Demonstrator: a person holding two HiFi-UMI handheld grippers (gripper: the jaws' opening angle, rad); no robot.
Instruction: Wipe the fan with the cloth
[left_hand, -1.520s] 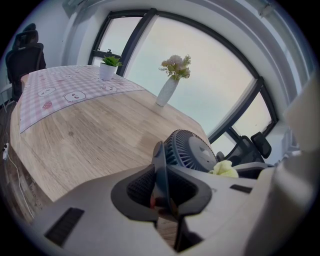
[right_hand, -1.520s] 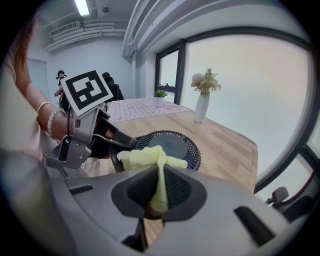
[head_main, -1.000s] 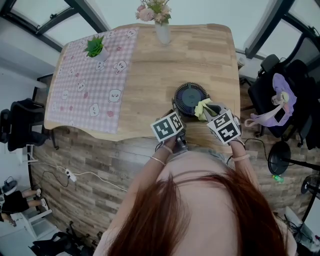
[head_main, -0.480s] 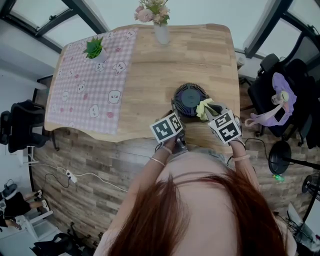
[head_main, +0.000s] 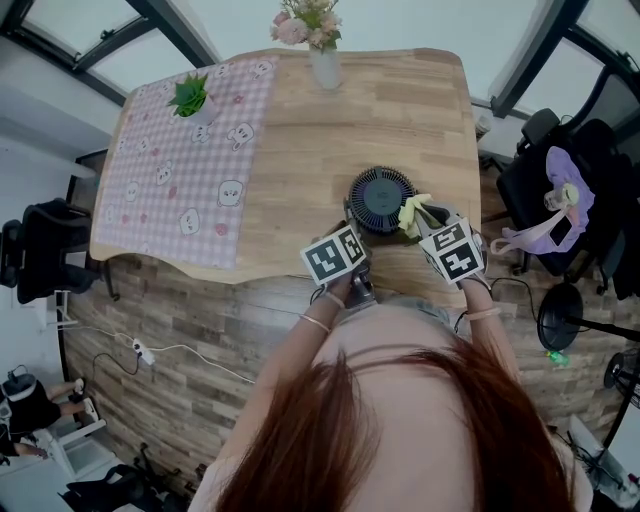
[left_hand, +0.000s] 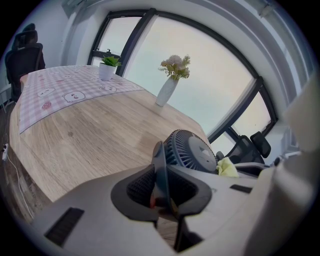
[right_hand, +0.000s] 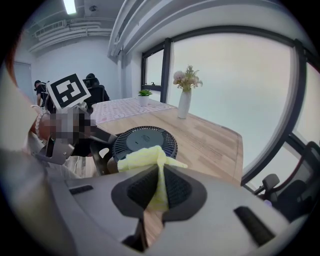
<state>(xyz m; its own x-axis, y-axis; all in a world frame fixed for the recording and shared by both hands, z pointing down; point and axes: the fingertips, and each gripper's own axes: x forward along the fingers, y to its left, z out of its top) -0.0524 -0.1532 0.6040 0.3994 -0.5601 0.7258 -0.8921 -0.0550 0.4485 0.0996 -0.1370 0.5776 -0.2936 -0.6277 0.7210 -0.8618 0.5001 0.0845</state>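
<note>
The right tongs (right_hand: 160, 189), closed on the soft yellow cloth (right_hand: 145, 157), have shifted slightly along the rim of the round dark fan (head_main: 381, 198) on the wooden desk (head_main: 300, 130). The left tongs (left_hand: 161, 186) stay clamped on its thin frame. Wiping seems under way.

Bright daylight floods from the windows (right_hand: 230, 95) — soft shadows, heavy fisheye bending, dark corners.

Right gripper (head_main: 424, 220) rolled slightly, its marker cube turned; cloth (head_main: 411, 213) shifted a little rightward along fan (head_main: 378, 198) rim.
</note>
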